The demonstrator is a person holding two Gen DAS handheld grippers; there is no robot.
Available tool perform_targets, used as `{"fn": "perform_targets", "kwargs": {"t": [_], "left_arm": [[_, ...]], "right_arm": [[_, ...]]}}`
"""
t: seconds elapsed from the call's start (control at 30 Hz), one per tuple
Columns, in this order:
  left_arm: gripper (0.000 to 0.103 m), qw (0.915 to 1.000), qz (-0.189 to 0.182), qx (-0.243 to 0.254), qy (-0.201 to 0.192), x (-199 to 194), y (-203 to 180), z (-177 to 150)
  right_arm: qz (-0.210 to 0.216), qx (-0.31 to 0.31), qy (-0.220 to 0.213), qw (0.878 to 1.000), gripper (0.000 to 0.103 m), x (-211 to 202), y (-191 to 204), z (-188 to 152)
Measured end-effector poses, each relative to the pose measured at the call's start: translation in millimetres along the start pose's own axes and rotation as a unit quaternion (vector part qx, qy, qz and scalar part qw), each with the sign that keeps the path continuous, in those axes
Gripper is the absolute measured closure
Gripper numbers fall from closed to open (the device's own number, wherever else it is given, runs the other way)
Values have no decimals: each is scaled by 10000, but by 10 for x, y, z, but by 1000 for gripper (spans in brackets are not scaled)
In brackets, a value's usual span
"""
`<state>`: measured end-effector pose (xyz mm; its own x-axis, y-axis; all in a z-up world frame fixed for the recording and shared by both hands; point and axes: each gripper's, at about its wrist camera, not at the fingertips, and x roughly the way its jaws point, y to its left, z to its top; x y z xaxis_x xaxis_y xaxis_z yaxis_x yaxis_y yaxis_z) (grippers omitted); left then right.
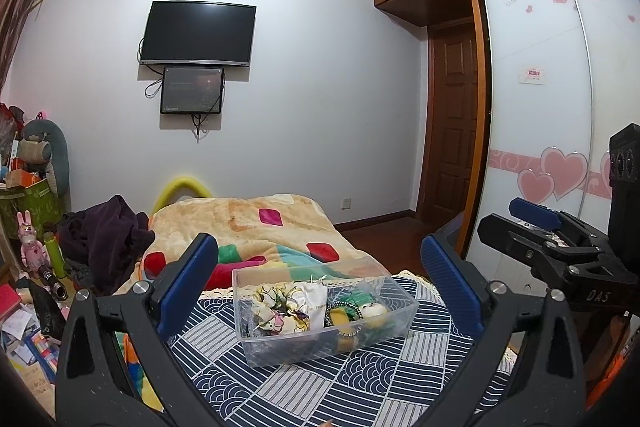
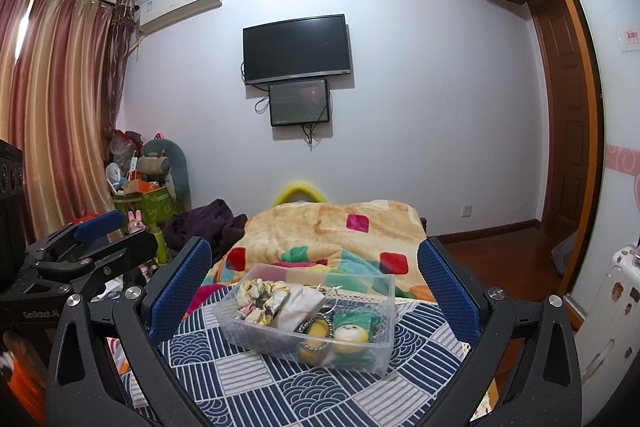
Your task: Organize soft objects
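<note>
A clear plastic box [image 1: 400, 323] [image 2: 376, 351] stands on a blue-and-white patterned cloth [image 1: 304, 387] [image 2: 280, 391]. It holds small soft things: a floral cloth item [image 1: 280, 301] [image 2: 258, 297], a white pouch [image 1: 314, 301] [image 2: 300, 307], a yellow-and-white plush [image 1: 374, 311] [image 2: 352, 335] and a green piece [image 1: 356, 297]. My left gripper [image 1: 320, 275] is open and empty, held above and short of the box. My right gripper [image 2: 316, 275] is open and empty too, likewise above the box. Each gripper shows at the edge of the other's view.
A bed with an orange patchwork blanket [image 1: 248, 223] [image 2: 340, 227] lies behind the cloth. Dark clothes [image 1: 104, 239] and toy clutter [image 1: 32, 195] sit at the left. A wardrobe [image 1: 552, 87] and a white suitcase [image 2: 616, 307] stand on the right.
</note>
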<state>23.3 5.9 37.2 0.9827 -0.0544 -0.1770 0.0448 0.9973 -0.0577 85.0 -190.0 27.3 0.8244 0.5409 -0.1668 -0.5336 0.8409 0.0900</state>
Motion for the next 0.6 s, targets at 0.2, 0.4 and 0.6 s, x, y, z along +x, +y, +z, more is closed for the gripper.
{"fn": "perform_targets", "kwargs": {"t": [0.2, 0.4, 0.6], "left_arm": [[0, 10000, -11, 22, 39, 12, -23, -6], [0, 10000, -6, 23, 31, 20, -38, -12], [0, 9999, -68, 36, 96, 40, -41, -23]], "right_arm": [[-10, -32, -1, 10000, 0, 12, 17, -36], [-13, -33, 4, 10000, 0, 14, 14, -36], [-19, -19, 40, 10000, 0, 19, 37, -49]]}}
